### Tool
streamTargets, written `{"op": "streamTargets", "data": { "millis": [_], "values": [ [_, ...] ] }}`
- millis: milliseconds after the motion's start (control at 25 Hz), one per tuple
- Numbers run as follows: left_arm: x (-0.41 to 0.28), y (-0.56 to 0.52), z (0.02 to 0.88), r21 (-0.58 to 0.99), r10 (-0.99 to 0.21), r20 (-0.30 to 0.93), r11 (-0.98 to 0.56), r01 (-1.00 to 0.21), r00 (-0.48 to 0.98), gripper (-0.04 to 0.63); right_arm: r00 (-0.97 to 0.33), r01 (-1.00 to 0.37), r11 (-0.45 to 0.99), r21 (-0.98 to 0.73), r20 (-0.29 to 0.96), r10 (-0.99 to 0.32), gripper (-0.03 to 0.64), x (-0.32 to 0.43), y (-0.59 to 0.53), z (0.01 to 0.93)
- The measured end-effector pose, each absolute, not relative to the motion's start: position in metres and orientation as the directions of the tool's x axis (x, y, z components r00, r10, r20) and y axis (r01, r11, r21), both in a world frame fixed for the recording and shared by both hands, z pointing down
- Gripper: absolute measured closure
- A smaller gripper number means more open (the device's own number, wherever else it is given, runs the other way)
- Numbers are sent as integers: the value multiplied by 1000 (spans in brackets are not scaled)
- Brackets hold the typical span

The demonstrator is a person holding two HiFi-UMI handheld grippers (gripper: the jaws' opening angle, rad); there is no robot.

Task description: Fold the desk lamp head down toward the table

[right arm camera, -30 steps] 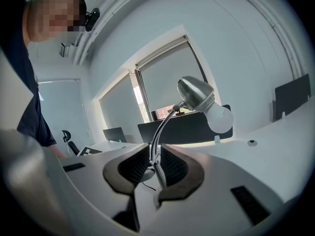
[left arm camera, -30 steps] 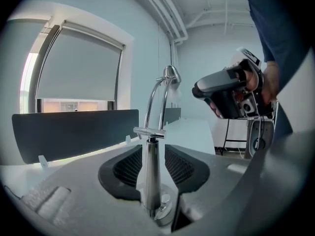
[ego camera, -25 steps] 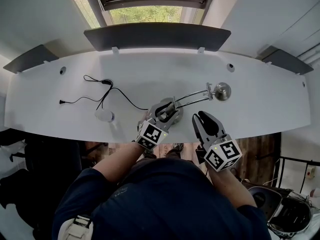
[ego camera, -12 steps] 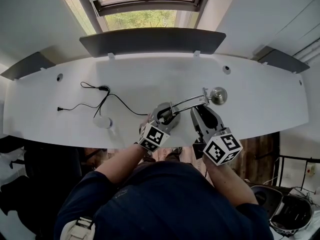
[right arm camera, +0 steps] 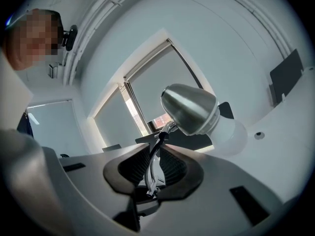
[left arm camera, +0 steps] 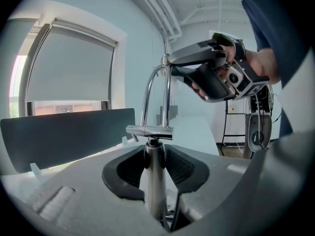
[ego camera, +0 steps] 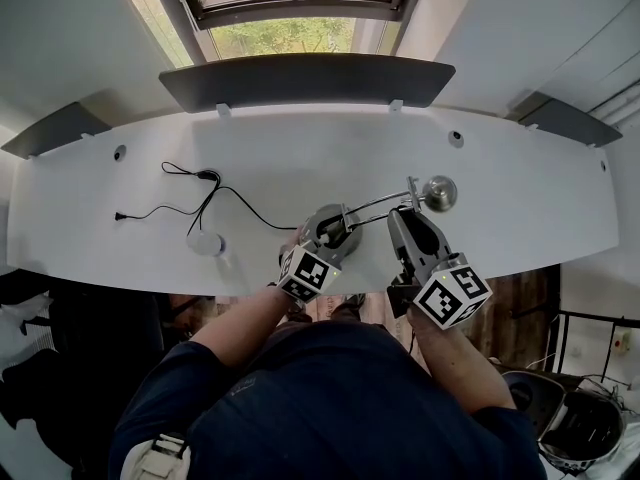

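Note:
A chrome desk lamp stands near the white desk's [ego camera: 530, 203] front edge in the head view, with its round base [ego camera: 333, 227] under the left gripper. Twin rods [ego camera: 375, 204] run right to the lamp head [ego camera: 440, 192]. My left gripper [ego camera: 322, 236] has the upright post [left arm camera: 153, 173] between its pads, and its jaws are closing against it. My right gripper [ego camera: 408, 218] is up at the arm's top end; its jaws are closing on the thin rods [right arm camera: 156, 156], just below the silver head [right arm camera: 189, 107] and white bulb [right arm camera: 230, 132]. The left gripper view shows the right gripper [left arm camera: 172, 65] there.
A black cable [ego camera: 205, 196] and a small white puck [ego camera: 207, 241] lie on the desk left of the lamp. A dark panel [ego camera: 305, 80] runs along the desk's back edge under the window. Both hands work at the desk's front edge.
The right gripper has moved from the desk's front edge up to the lamp's arm, and its jaws have narrowed around the rods. The left gripper has stayed on the post.

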State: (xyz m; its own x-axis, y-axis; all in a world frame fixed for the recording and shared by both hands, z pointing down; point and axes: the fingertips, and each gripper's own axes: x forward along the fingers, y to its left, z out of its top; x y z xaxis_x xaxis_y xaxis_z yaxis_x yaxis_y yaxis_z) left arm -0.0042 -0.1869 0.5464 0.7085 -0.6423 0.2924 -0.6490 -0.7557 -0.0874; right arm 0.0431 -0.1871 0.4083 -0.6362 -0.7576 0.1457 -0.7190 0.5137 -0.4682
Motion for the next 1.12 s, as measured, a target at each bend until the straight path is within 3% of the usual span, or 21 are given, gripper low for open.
{"op": "streamTargets", "data": {
  "millis": [1120],
  "values": [
    [4,-187,546,-94,-635,274,-765,-637,723,471,-628,-550,433,-714,12,-778,578,61,-183,410]
  ]
}}
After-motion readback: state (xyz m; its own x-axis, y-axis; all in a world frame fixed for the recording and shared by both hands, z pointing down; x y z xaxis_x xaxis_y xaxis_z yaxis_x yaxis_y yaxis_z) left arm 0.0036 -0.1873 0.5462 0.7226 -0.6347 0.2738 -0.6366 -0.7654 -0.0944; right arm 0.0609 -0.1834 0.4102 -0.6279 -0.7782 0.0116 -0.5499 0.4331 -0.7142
